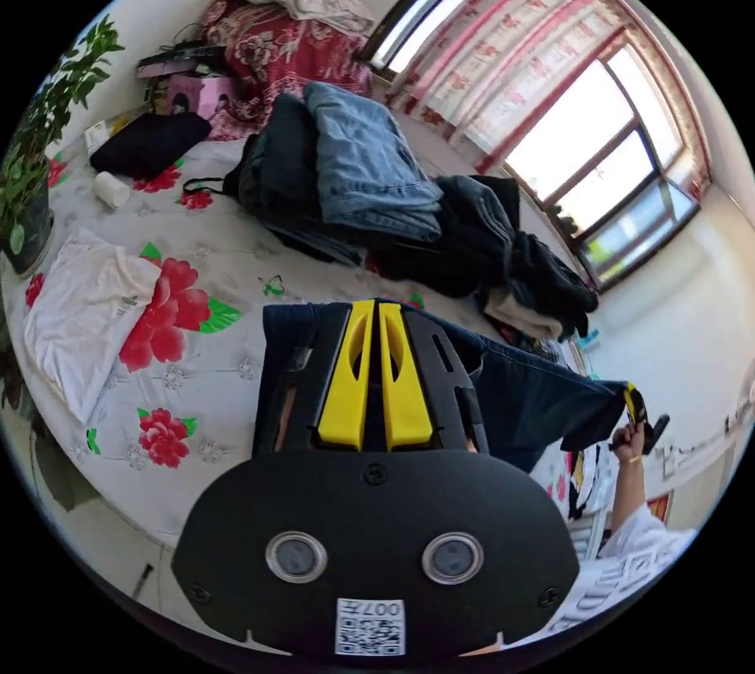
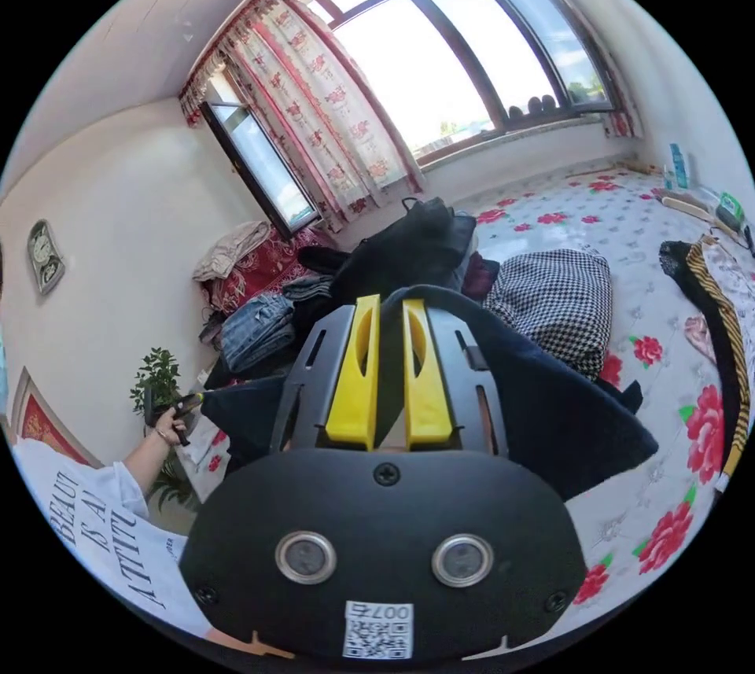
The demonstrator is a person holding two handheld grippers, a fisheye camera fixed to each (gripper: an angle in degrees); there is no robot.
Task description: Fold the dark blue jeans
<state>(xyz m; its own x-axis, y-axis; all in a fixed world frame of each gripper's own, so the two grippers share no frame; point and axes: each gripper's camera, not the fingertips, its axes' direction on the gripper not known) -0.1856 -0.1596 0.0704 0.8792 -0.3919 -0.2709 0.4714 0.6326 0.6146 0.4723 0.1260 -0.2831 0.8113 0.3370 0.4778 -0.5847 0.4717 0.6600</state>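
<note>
The dark blue denim jeans (image 1: pixel 535 391) are held stretched above the floral-sheeted bed (image 1: pixel 220 281), presumably for folding. The left gripper (image 1: pixel 376 308) and right gripper (image 2: pixel 387 306) each have yellow jaws closed narrowly on the cloth.

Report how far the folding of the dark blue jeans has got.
Done: the dark blue jeans are picked out of the clothes pile and lifted above the floral bedsheet. In hand: the left gripper and right gripper each pinch an end, the denim stretched between them. Left: no fold shows yet; every fold and laying them flat remain.
</note>
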